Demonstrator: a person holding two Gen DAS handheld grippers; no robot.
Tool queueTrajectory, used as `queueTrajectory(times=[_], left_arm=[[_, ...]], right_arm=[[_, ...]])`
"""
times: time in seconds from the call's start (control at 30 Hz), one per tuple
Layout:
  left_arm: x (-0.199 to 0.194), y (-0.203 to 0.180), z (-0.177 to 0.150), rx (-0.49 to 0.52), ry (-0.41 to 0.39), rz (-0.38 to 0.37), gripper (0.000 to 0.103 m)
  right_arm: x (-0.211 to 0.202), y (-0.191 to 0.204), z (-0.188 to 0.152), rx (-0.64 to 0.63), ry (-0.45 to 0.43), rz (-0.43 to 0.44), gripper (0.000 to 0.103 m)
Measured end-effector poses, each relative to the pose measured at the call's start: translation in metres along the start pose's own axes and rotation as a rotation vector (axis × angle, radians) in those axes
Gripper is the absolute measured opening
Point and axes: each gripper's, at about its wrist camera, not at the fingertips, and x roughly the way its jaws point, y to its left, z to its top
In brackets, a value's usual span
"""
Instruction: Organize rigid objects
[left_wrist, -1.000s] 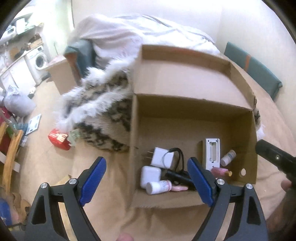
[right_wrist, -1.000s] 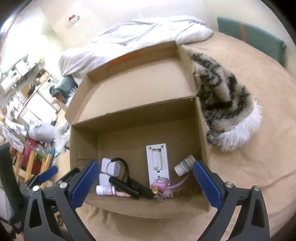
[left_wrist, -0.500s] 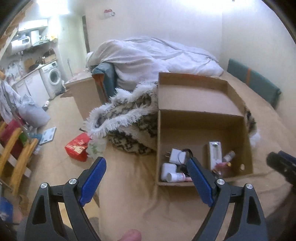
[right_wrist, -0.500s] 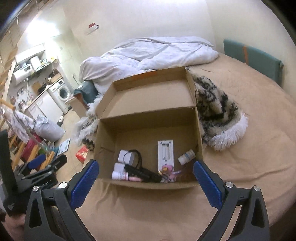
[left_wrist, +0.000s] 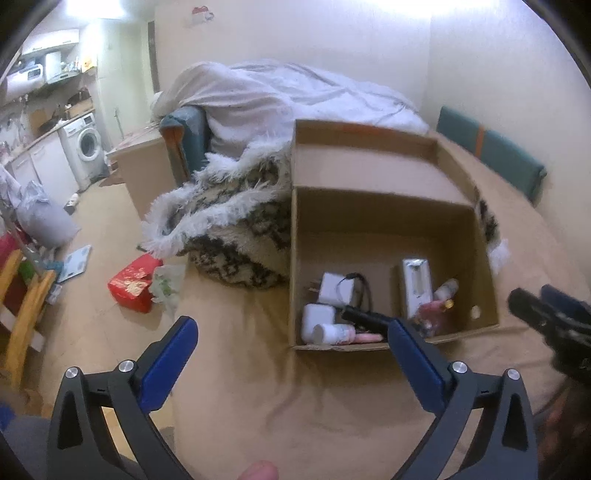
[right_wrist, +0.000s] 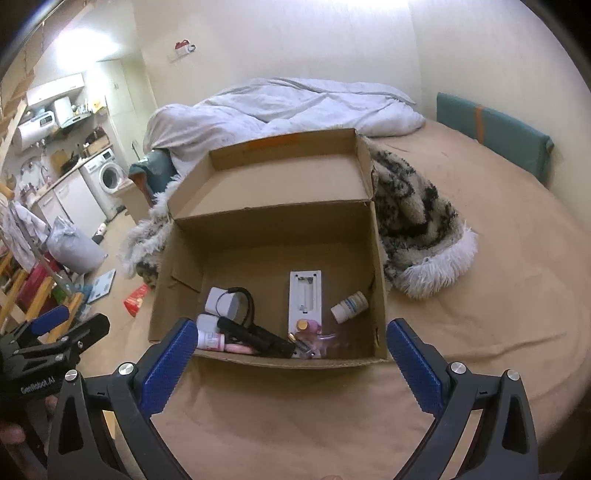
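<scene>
Open cardboard box (right_wrist: 273, 236) sits on a tan bed (right_wrist: 498, 295), small items gathered along its near wall.

A patterned furry blanket (right_wrist: 417, 218) lies against the box's right and far-left sides. Inside: white panel (right_wrist: 305, 295), black flashlight (right_wrist: 255, 336), white charger (right_wrist: 222, 302), pill bottle (right_wrist: 349, 306). The left hand-held gripper (left_wrist: 291, 341) is opening, empty; the right hand-held gripper (right_wrist: 291, 341) is spread wide, empty.

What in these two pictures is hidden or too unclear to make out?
- Left wrist view: the pink things in the cardboard box are blurred and partly behind the gripper finger.
- Right wrist view: the small white bottle has a label too small to read.
- Right wrist view: the box's near wall hides the lower edge of the black stick.
- Both views: the box's outer sides are hidden.
</scene>
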Motion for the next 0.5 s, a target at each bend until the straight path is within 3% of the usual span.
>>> queueTrajectory(times=[0.5], left_arm=[[0.0057, 0.0085, -0.0003, -0.039, 0.027, -0.025, 0.102]], right_arm=[[0.0061, 0.0002, -0.003, 0.005, 0.026, -0.009, 0.103]])
